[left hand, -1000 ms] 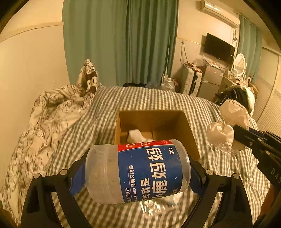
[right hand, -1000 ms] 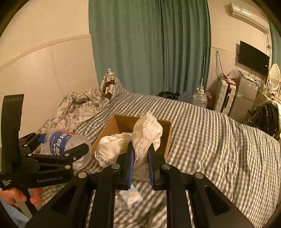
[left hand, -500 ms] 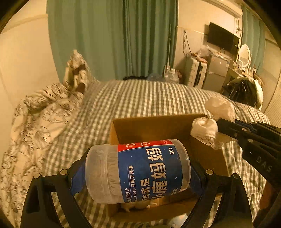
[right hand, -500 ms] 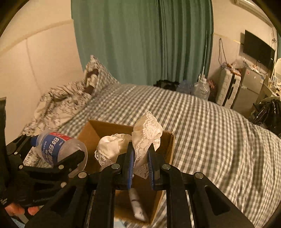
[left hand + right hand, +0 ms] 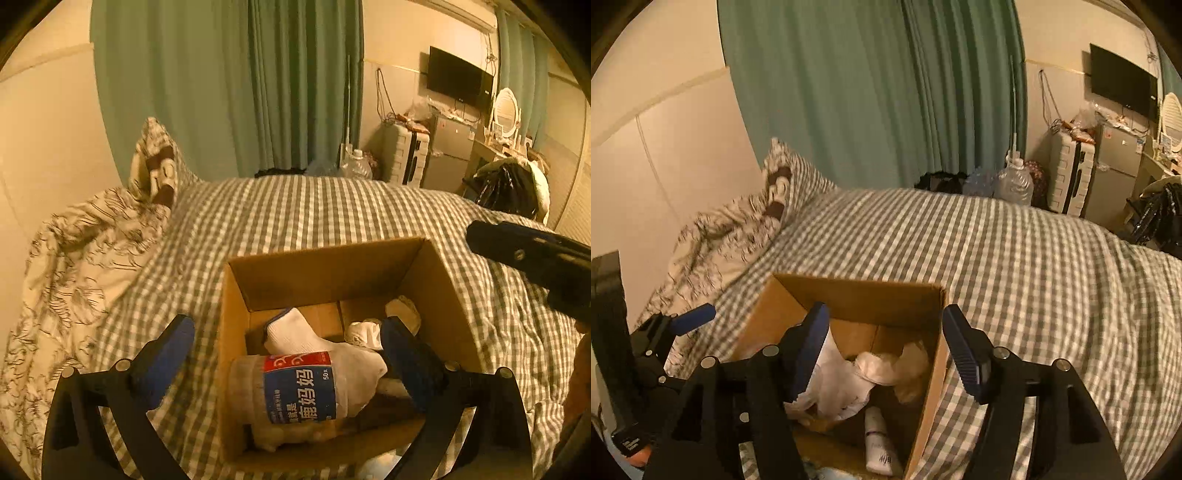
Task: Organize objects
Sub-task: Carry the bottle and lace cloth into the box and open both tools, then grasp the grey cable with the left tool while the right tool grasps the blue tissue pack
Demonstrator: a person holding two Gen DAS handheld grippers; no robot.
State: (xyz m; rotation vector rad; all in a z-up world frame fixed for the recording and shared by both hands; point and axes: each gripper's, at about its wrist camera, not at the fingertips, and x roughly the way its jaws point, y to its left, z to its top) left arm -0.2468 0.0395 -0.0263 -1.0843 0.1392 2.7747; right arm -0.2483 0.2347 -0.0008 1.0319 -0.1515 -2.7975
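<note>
An open cardboard box [image 5: 332, 266] sits on the checked bed; it also shows in the right wrist view [image 5: 857, 295]. A clear floss-pick jar with a blue label [image 5: 291, 395] lies on its side inside the box, on a white sock [image 5: 295, 336]. My left gripper [image 5: 288, 354] is open above the box's near side, its jaws apart from the jar. My right gripper [image 5: 882, 347] is open and empty over the box. The cream lace cloth [image 5: 890, 365] lies in the box next to white cloth and a white tube [image 5: 879, 443].
A patterned duvet [image 5: 74, 266] and a pillow [image 5: 155, 173] lie at the left of the bed. The checked cover [image 5: 1034, 266] spreads to the right. Green curtains, a suitcase [image 5: 406, 155], a fridge and a wall TV stand beyond the bed.
Both grippers moved over the box and opened. The jar dropped from the left gripper into the box. The lace cloth dropped from the right gripper into the box.
</note>
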